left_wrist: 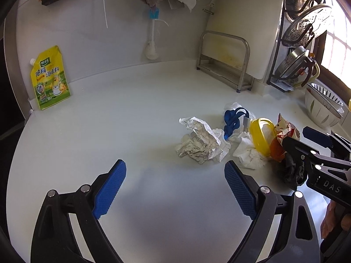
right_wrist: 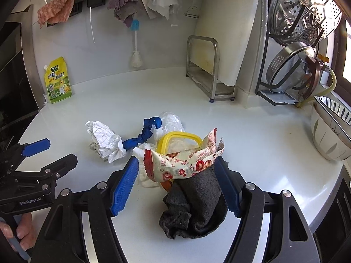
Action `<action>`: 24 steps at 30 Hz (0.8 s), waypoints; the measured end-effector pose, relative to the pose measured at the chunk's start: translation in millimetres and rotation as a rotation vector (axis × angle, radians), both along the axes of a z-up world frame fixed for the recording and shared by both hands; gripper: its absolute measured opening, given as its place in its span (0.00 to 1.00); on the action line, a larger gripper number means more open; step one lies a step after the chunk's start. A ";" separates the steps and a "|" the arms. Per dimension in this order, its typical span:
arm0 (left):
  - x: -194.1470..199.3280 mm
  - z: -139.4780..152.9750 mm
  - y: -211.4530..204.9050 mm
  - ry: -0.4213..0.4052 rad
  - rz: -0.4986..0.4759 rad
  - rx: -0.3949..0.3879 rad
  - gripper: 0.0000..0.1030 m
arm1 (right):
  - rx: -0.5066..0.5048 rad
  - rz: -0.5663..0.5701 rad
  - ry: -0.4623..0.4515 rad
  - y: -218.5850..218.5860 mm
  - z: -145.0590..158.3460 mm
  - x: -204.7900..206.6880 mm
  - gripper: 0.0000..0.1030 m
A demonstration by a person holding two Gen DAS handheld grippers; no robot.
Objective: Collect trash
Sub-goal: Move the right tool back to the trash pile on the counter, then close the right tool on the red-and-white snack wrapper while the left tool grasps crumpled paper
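Note:
A pile of trash lies on the white counter [left_wrist: 131,114]: crumpled grid paper [left_wrist: 201,141] [right_wrist: 105,141], a knotted blue bag [left_wrist: 232,120] [right_wrist: 142,137], white tissue [left_wrist: 246,153], a yellow plastic ring lid [left_wrist: 262,135] [right_wrist: 177,137], a red-and-white snack wrapper [right_wrist: 184,164] [left_wrist: 285,127] and a dark grey cloth [right_wrist: 197,203] [left_wrist: 292,172]. My right gripper [right_wrist: 176,186] [left_wrist: 294,135] is open, straddling the cloth and wrapper; the cloth touches its right pad, while a gap shows at the left pad. My left gripper [left_wrist: 175,186] [right_wrist: 52,153] is open over bare counter, left of the paper.
A yellow seasoning pouch [left_wrist: 50,79] leans on the back wall at the left. A metal rack [left_wrist: 223,63] holding a white cutting board [left_wrist: 245,22] stands behind the pile. Steel steamers [right_wrist: 305,13] and a patterned bowl [right_wrist: 331,131] crowd the right side. Cloths and a brush hang on the wall.

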State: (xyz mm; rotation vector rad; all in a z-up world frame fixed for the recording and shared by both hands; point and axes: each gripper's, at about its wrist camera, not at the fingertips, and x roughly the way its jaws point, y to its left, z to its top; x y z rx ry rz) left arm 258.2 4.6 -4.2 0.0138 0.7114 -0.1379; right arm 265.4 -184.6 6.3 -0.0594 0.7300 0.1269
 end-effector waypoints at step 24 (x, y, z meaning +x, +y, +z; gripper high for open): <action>12.4 -1.8 -25.7 0.000 -0.010 0.019 0.87 | 0.027 0.064 -0.080 -7.1 5.3 -7.3 0.26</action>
